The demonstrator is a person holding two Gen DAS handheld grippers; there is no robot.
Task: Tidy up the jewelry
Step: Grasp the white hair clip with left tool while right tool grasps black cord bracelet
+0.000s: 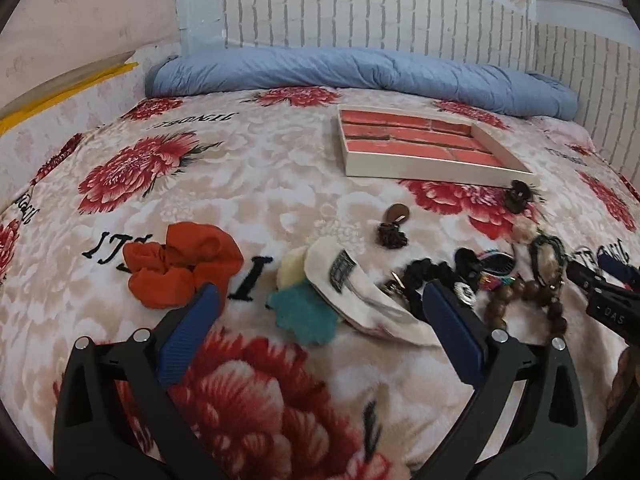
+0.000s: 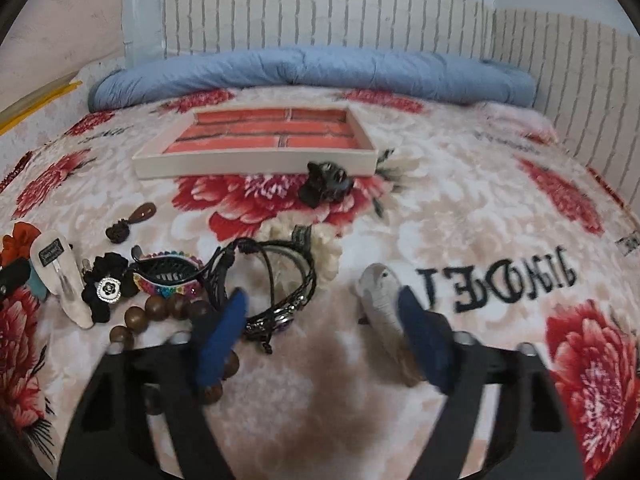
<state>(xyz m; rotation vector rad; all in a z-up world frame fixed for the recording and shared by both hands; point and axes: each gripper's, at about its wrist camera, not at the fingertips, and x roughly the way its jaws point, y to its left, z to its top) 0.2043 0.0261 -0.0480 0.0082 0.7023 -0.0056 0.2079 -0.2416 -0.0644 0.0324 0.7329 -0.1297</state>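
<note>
A white tray with a red brick-pattern floor (image 1: 404,168) (image 2: 256,165) lies on the floral bed. My left gripper (image 1: 320,300) is open, low over a teal felt flower (image 1: 304,312) and a white hair clip (image 1: 360,292). An orange scrunchie (image 1: 180,268) lies by its left finger. My right gripper (image 2: 324,304) is open; black cord bracelets (image 2: 276,280) and wooden beads (image 2: 160,312) lie by its left finger, a grey clip (image 2: 382,300) touches its right finger. A rainbow claw clip (image 2: 168,276) and black flower clips (image 2: 105,286) lie to the left.
A black flower hair piece (image 2: 326,184) lies just in front of the tray's near wall. A brown teardrop pendant (image 2: 142,214) lies left of it. A rolled blue quilt (image 1: 360,72) runs along the headboard wall. The right gripper's body (image 1: 604,300) shows at the left view's right edge.
</note>
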